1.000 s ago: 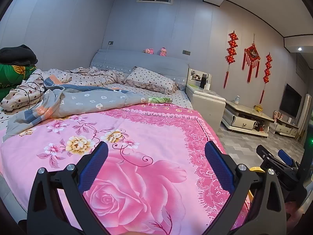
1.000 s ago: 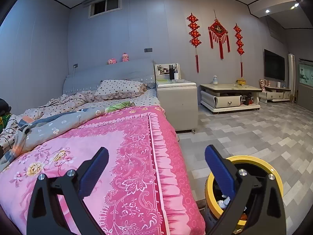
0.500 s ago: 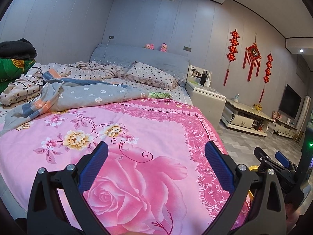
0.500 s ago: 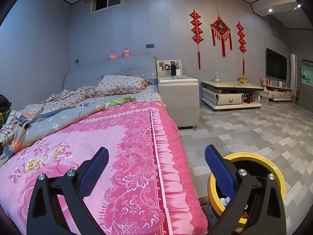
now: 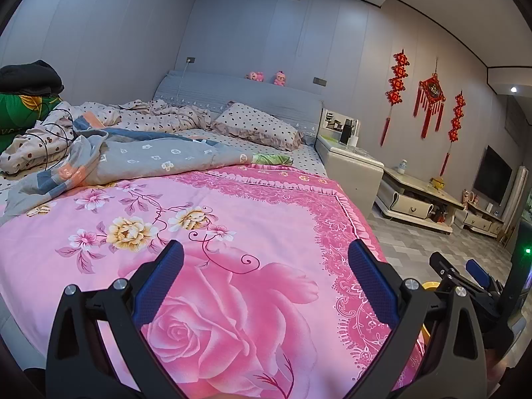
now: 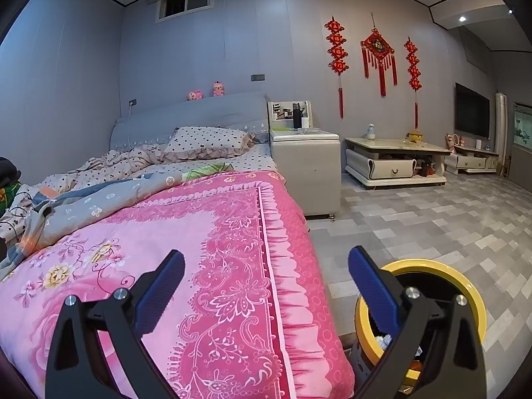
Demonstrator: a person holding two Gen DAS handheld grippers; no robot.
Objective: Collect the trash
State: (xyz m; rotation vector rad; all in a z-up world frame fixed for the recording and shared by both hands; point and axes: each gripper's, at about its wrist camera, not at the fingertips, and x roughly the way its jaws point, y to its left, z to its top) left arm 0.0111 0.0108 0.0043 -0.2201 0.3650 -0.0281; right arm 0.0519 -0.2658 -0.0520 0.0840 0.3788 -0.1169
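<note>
A round bin with a yellow rim (image 6: 442, 269) stands on the floor at the foot corner of the bed, partly behind my right gripper's finger; crumpled trash (image 6: 384, 340) lies inside it. My right gripper (image 6: 266, 276) is open and empty, held above the pink bedspread (image 6: 186, 239) edge. My left gripper (image 5: 266, 276) is open and empty above the pink rose bedspread (image 5: 232, 219). A sliver of the bin's yellow rim (image 5: 429, 285) and the right gripper's body (image 5: 465, 279) show at the left wrist view's lower right. No loose trash shows on the bed.
A grey floral quilt (image 5: 149, 159) and dotted bedding (image 5: 159, 116) lie bunched at the bed's far left. A white nightstand (image 6: 306, 173) stands beside the bed, a low TV cabinet (image 6: 395, 163) further right. Grey tiled floor (image 6: 432, 219) spreads to the right.
Both grippers have tilted slightly, so the bed and room sit a little lower in view. Both stay open and empty.
</note>
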